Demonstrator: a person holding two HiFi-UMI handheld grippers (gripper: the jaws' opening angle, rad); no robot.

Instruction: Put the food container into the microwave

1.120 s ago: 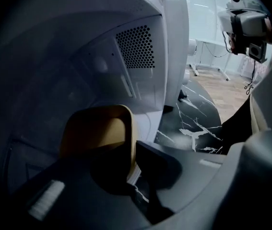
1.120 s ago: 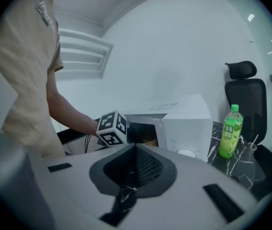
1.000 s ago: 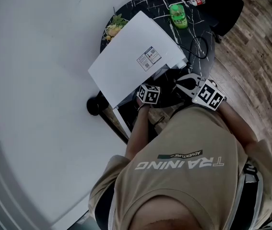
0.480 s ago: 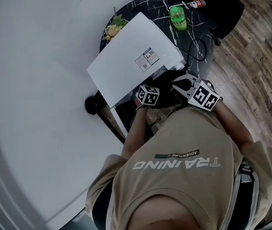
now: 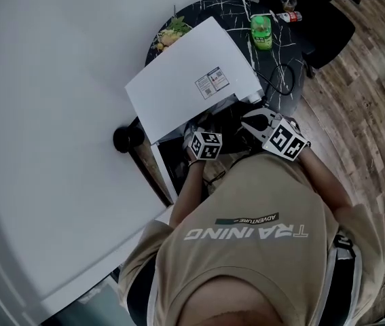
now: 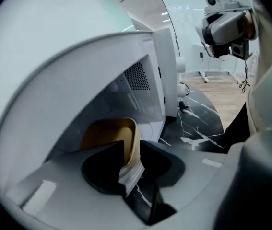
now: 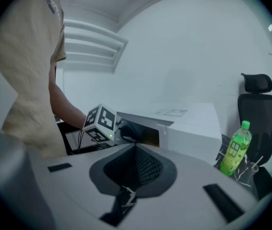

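A white microwave [image 5: 189,80] stands on a round black marble table [image 5: 284,73] with its door open. In the left gripper view its cavity [image 6: 126,87] is right ahead. My left gripper [image 6: 130,169] is shut on the rim of a tan food container [image 6: 108,138], which it holds at the mouth of the cavity. In the head view the left gripper [image 5: 203,141] sits at the microwave's front, and the container is hidden there. My right gripper [image 5: 259,122] hovers beside it on the right. Seen in its own view, the right gripper [image 7: 135,166] is shut and holds nothing.
A green bottle [image 5: 261,31] stands on the table beyond the microwave, and shows again as a bottle [image 7: 234,152] in the right gripper view. A plate of food [image 5: 170,36] lies at the far left of the table. A black office chair [image 7: 256,116] stands behind, on a wooden floor [image 5: 362,100].
My left gripper has shifted a little toward the person's body at the microwave's front. The right gripper has barely moved. The head camera has drifted slightly.
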